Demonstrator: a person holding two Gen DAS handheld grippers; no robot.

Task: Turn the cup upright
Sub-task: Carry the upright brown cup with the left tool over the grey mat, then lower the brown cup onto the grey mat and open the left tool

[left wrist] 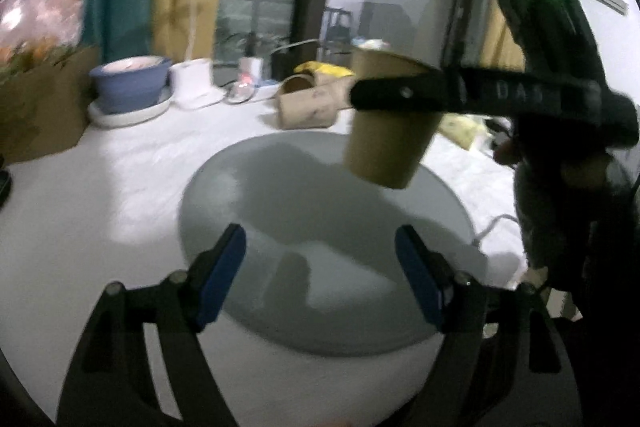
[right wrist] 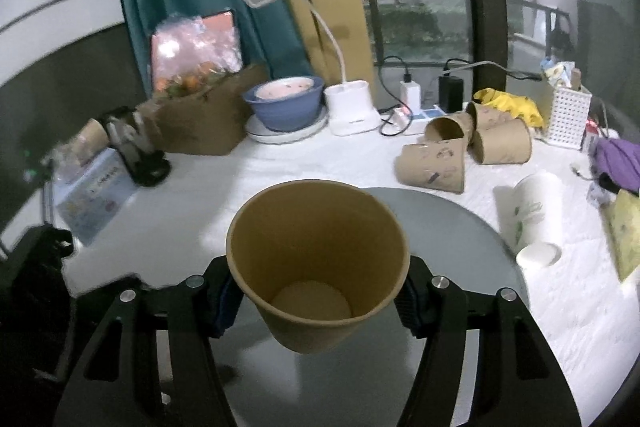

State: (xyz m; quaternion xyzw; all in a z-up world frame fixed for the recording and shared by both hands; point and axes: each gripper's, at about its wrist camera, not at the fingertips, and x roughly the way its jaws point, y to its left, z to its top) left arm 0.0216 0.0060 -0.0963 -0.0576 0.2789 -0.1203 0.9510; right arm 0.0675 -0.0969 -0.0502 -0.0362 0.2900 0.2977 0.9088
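Note:
A brown paper cup sits between my right gripper's blue-padded fingers, mouth up and tilted toward the camera, held above the round grey mat. In the left wrist view the same cup hangs upright in the air over the grey mat, clamped by the right gripper's black finger. My left gripper is open and empty, low over the near side of the mat, well short of the cup.
Several brown cups lie on their sides at the back right of the white table, next to a lying white cup. A blue bowl, white desk lamp, cardboard box and white basket line the back.

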